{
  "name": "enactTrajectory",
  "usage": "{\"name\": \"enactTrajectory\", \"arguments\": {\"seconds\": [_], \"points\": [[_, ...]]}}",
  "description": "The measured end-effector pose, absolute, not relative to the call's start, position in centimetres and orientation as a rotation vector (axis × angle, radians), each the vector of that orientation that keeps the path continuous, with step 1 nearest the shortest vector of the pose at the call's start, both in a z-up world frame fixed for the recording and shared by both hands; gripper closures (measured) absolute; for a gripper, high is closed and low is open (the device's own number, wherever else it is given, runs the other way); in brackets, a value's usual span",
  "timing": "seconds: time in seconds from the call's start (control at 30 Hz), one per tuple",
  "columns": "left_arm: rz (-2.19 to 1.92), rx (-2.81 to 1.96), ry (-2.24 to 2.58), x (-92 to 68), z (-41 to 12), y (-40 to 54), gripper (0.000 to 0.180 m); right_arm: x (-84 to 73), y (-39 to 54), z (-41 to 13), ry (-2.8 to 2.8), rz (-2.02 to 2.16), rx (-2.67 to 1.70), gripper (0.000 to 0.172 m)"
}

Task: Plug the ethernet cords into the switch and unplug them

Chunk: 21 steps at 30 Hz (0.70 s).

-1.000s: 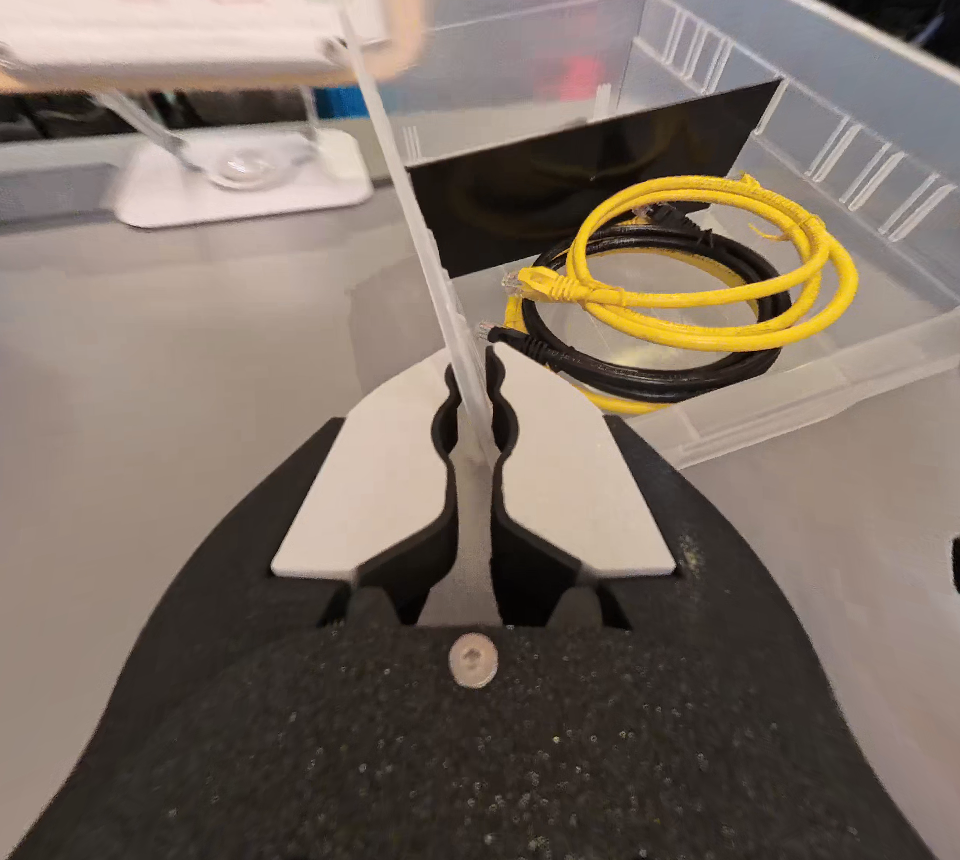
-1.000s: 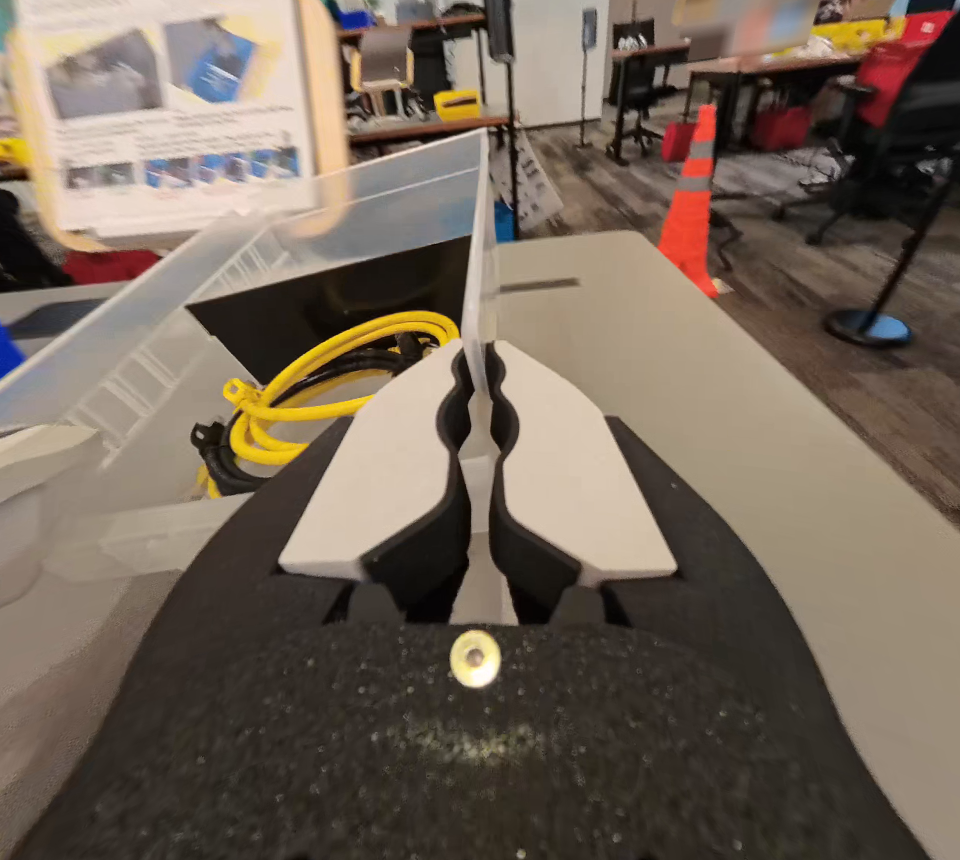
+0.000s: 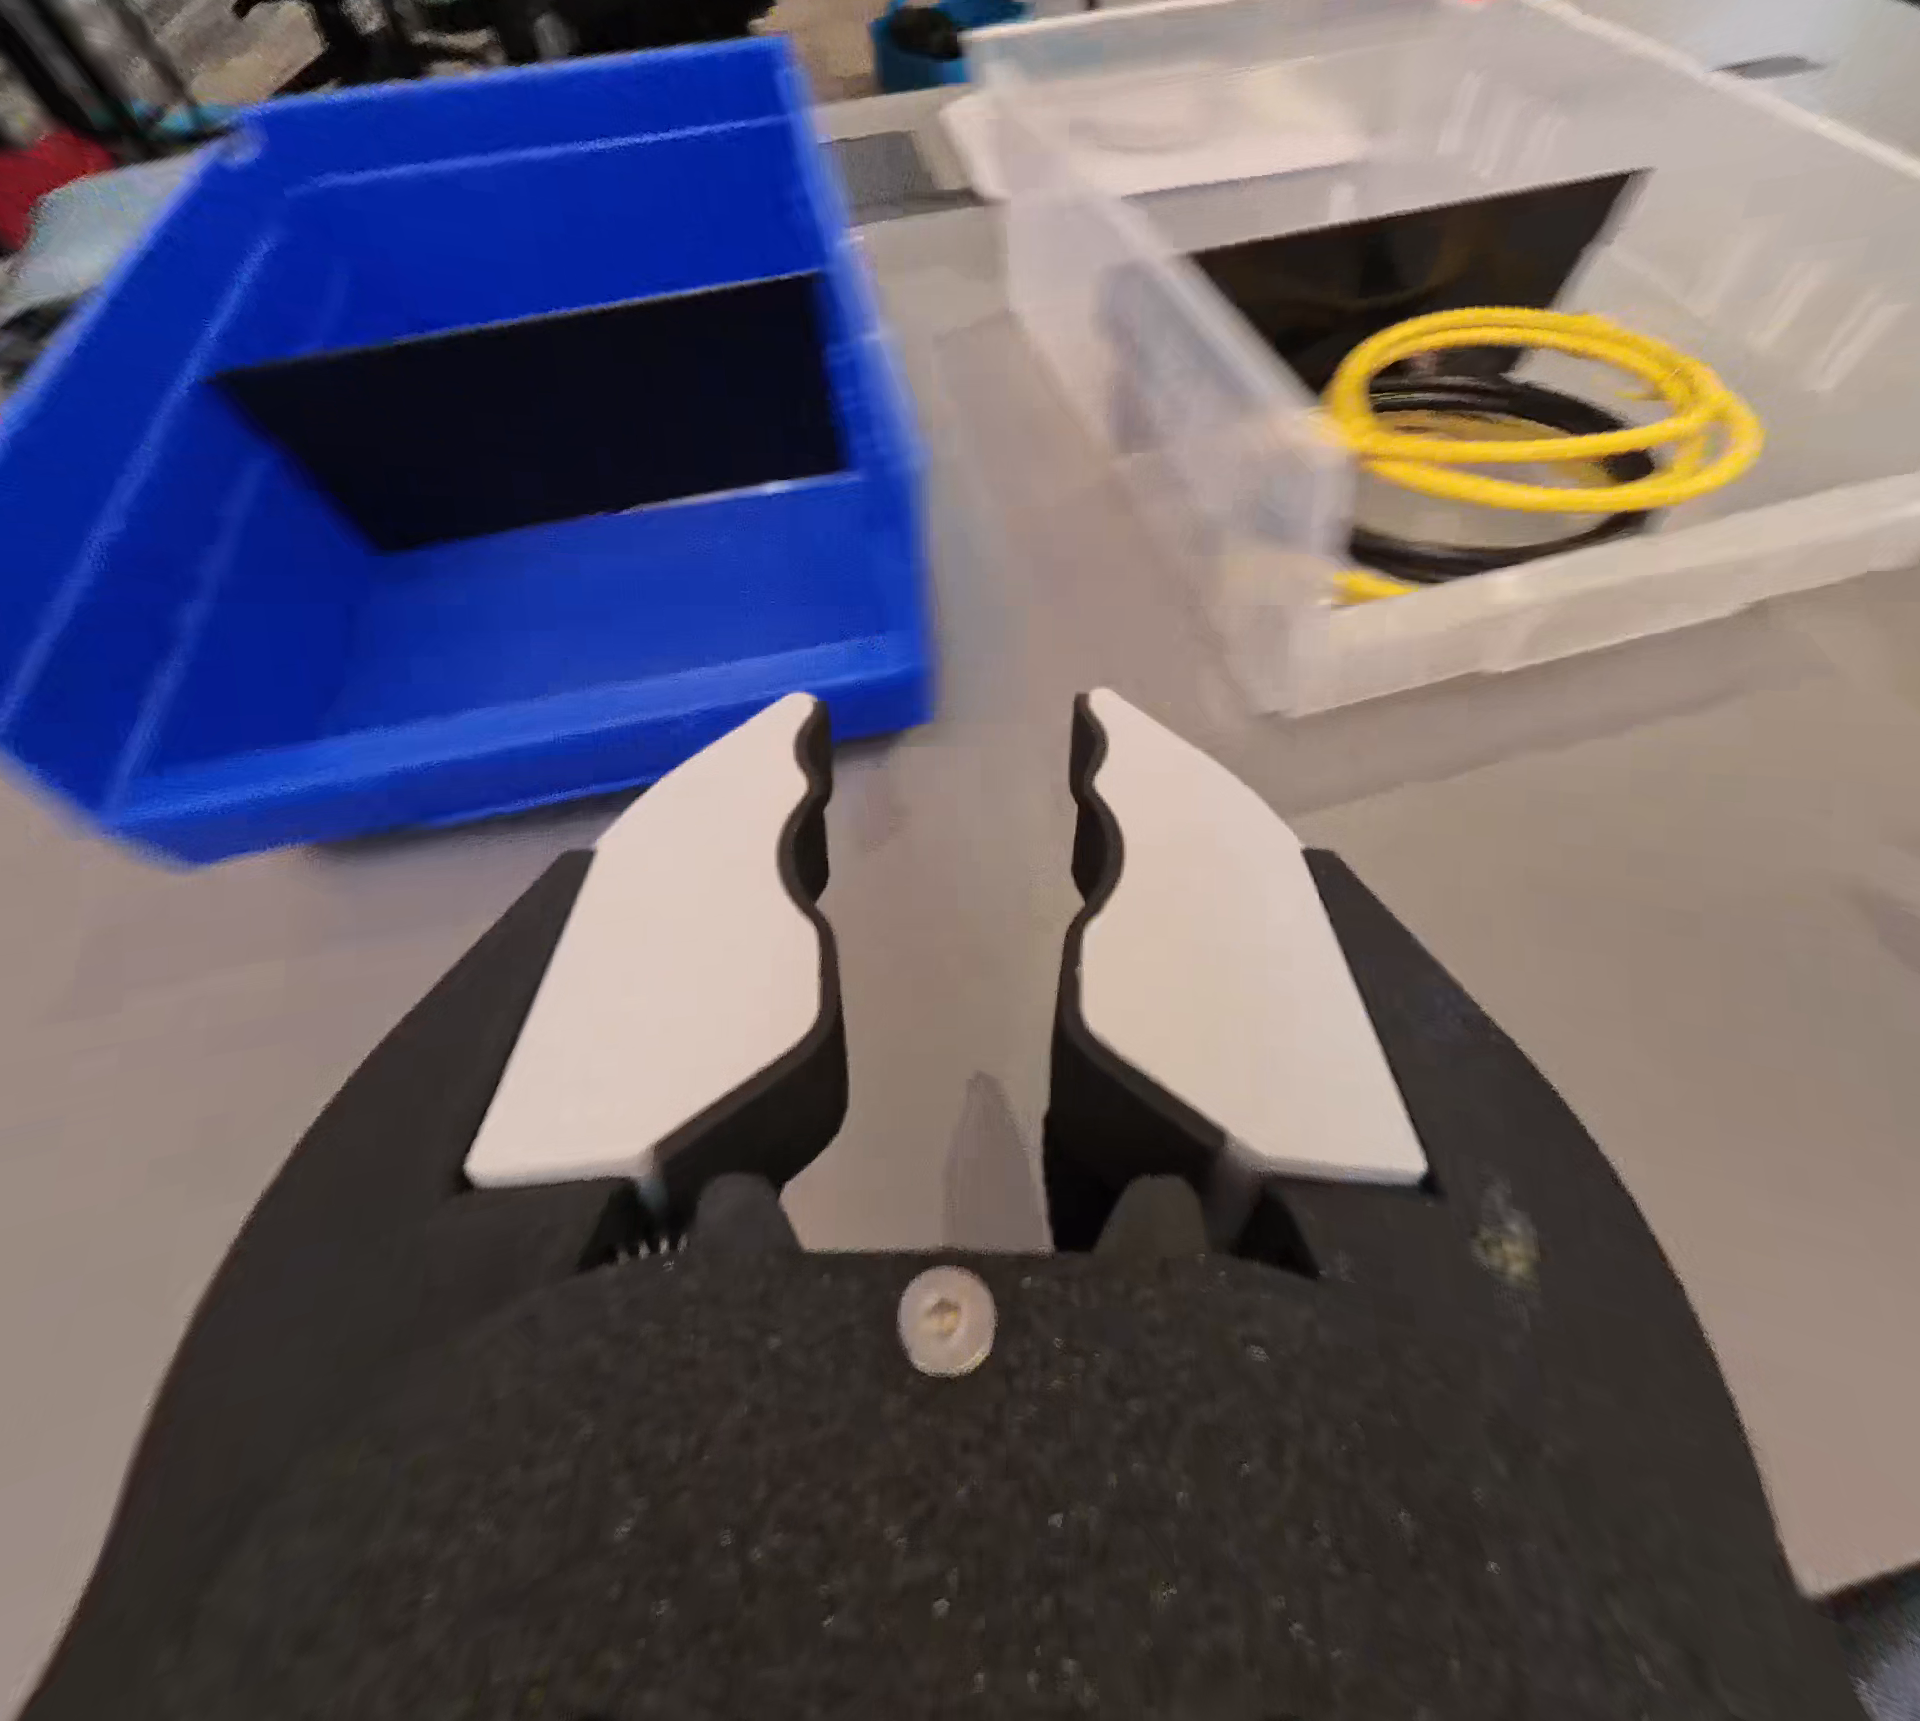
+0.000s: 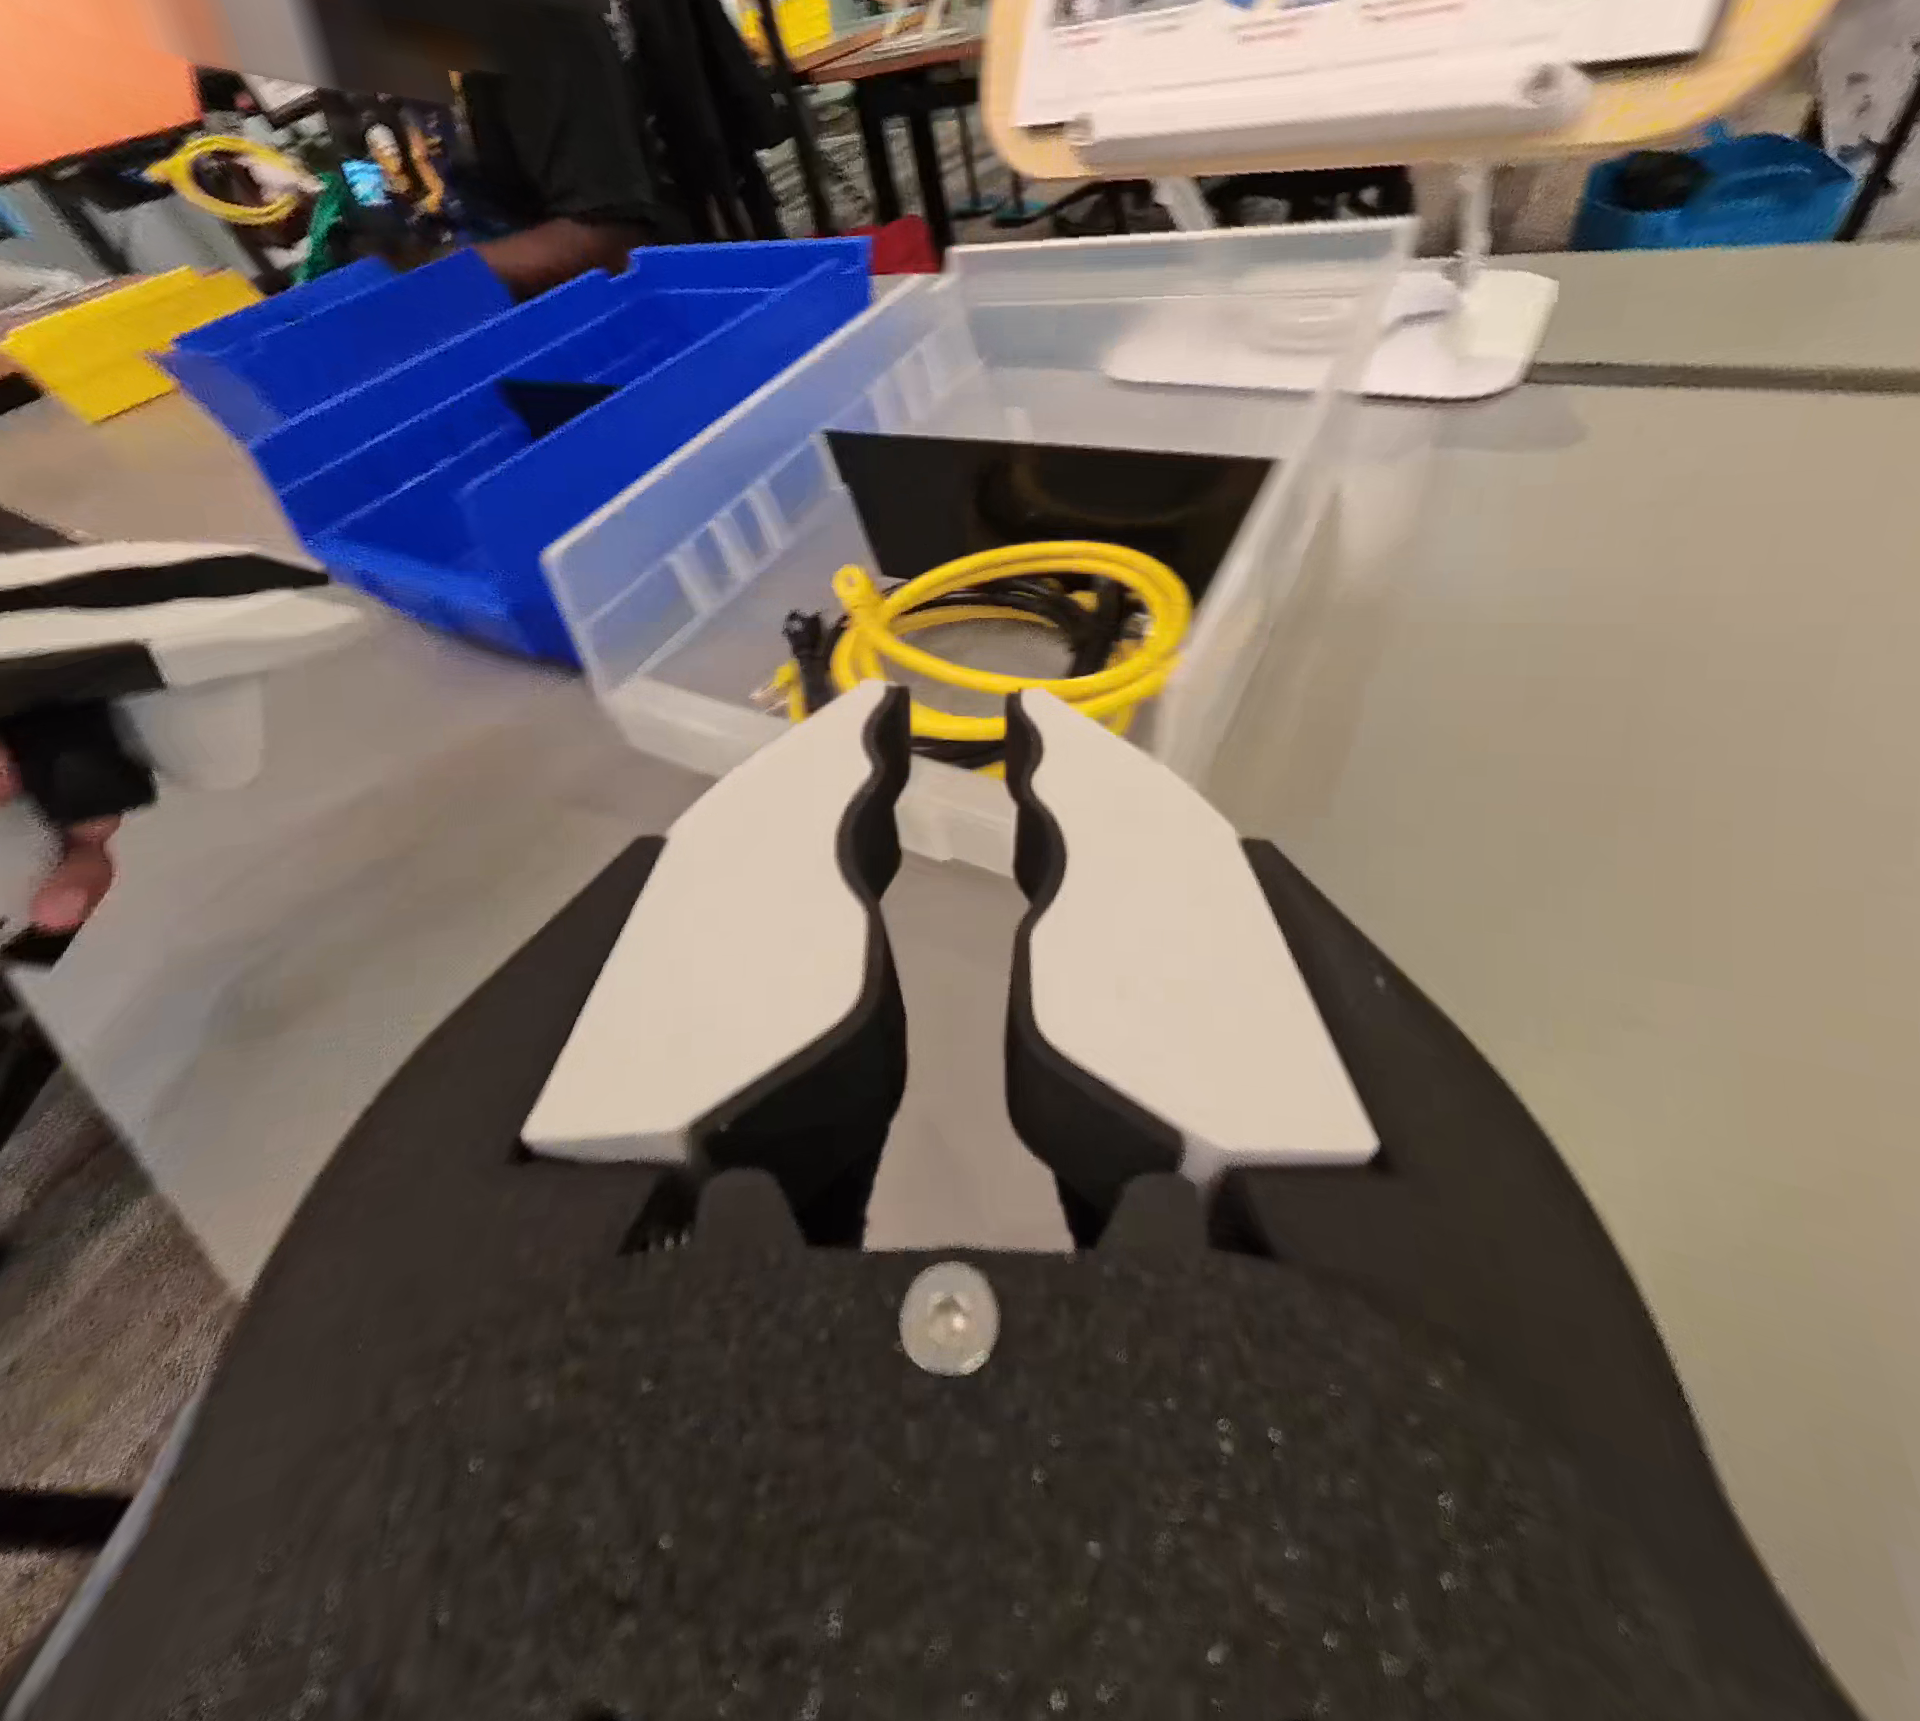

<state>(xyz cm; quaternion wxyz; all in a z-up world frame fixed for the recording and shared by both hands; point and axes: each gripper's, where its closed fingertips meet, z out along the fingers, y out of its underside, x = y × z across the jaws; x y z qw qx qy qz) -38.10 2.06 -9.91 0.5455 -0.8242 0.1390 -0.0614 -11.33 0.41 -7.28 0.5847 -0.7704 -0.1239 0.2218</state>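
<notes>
Our left gripper (image 3: 948,715) hung spread wide over the grey bench (image 3: 312,996), gripping nothing, just in front of the blue bin (image 3: 499,663). Our right gripper (image 4: 954,705) stood partly spread and bare before the clear bin (image 4: 727,528), where the yellow cord (image 4: 1039,622) and black cord (image 4: 805,643) lay coiled.

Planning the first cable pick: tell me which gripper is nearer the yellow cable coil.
Right. The right gripper hovers open just before the clear bin holding the yellow cable coil; the left gripper is open, farther back, nearer the blue bin.
</notes>
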Motion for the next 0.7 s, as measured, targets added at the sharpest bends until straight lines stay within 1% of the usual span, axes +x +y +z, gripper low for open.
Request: {"name": "enactTrajectory", "arguments": {"seconds": [0.1, 0.2, 0.27, 0.4, 0.43, 0.5, 0.6, 0.7], "points": [[-0.135, -2.024, 0.278, -45.8, -11.4, 3.6, 0.139, -15.4, -1.4, -7.0, -0.411, 0.581, -1.752, 0.155], [0.084, -2.096, 0.088, -54.5, -12.9, 6.4, 0.137, -19.5, -2.4, -8.6, -0.544, 0.596, -1.769, 0.156], [0.091, -2.07, 0.01, -56.8, -12.8, 7.5, 0.137, -21.5, -3.0, -9.9, -0.64, 0.581, -1.801, 0.157], [0.009, -2.016, 0.02, -57.5, -12.3, 10.7, 0.136, -23.3, -3.6, -10.3, -0.698, 0.586, -1.792, 0.161], [-0.031, -2.015, 0.014, -57.4, -12.4, 11.5, 0.139, -23.7, -3.6, -10.4, -0.698, 0.607, -1.798, 0.161], [-0.118, -2.042, -0.023, -57.3, -12.9, 12.4, 0.177, -24.4, -3.5, -10.7, -0.698, 0.639, -1.815, 0.16], [-0.267, -2.039, -0.069, -56.4, -12.9, 12.4, 0.176, -25.4, -3.6, -10.8, -0.721, 0.623, -1.815, 0.159], [-0.251, -2.02, -0.006, -55.5, -12.9, 10.4, 0.175, -27.2, -3.4, -11.5, -0.803, 0.503, -1.847, 0.152]]}}
